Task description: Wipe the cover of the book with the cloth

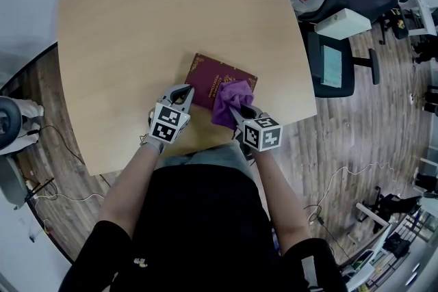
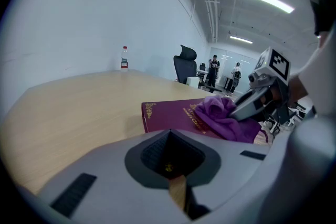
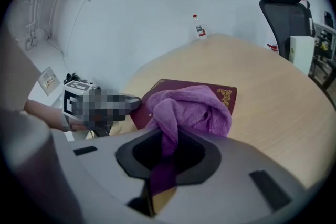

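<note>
1. Right gripper point(image 3: 164, 157) pinches the crumpled purple microfibre cloth point(image 3: 191, 107), which bunches just beyond its jaws.
2. Left gripper point(image 1: 183, 96), jaws pressed together and empty, sits beside the cloth.
3. Beneath the cloth lies a maroon, gold-lettered hardcover book point(image 1: 208, 77) on a pale wooden table point(image 1: 144, 17).

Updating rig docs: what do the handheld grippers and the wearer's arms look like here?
Left gripper and right gripper: light grey moulded bodies, tapered grey jaws, each carrying a white cube with black square markers. Person wears a black short-sleeved top; forearms bare.
</note>
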`<state>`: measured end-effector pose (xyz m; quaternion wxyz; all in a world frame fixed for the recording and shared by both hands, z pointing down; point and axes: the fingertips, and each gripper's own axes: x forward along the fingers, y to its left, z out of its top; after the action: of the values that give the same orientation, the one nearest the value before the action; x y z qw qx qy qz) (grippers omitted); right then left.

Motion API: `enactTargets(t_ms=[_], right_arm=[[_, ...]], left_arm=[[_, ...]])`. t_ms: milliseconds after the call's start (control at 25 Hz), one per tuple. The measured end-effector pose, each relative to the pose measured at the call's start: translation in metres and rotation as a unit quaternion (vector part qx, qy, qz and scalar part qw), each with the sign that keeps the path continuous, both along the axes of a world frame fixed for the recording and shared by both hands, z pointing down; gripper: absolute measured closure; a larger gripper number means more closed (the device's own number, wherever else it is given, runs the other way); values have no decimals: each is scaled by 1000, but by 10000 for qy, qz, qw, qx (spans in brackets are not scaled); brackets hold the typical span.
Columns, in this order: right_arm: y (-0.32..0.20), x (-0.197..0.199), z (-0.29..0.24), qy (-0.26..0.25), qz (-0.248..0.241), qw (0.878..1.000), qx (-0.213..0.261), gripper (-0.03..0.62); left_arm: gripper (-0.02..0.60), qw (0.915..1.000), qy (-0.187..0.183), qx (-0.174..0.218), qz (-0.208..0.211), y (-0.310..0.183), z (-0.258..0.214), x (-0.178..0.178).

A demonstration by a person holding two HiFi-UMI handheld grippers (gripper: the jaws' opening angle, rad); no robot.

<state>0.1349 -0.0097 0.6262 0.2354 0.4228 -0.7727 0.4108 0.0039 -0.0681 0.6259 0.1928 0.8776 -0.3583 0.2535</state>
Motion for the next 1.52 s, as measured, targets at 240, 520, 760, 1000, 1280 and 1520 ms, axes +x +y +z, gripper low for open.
enactTargets(t_ms=[240,520,760,1000,1280,1520], right_arm=[[-18,4,1,159,-41,9997,-156,523],[-40,13,1,-70,182,9993,-311,523],[-67,23,0,41,342,9989,-324,523],[-87,27,2,117,449,9982,-389,523],[-104,24,3,-229,765,9953,-543,523],[-111,20,2,-227,865,9950,-447,523]], left_arm=[[563,10000,-34,-37,-35,2,-1,-1],[563,10000,-26,-38,-42,2,0,-1],[563,10000,47,3,-36,0,-5,-1],[563,10000,67,-23,-7,1,-2,-1],[563,9999,104,-5,20,0,-4,1],[563,9999,114,-13,31,-1,-6,1]])
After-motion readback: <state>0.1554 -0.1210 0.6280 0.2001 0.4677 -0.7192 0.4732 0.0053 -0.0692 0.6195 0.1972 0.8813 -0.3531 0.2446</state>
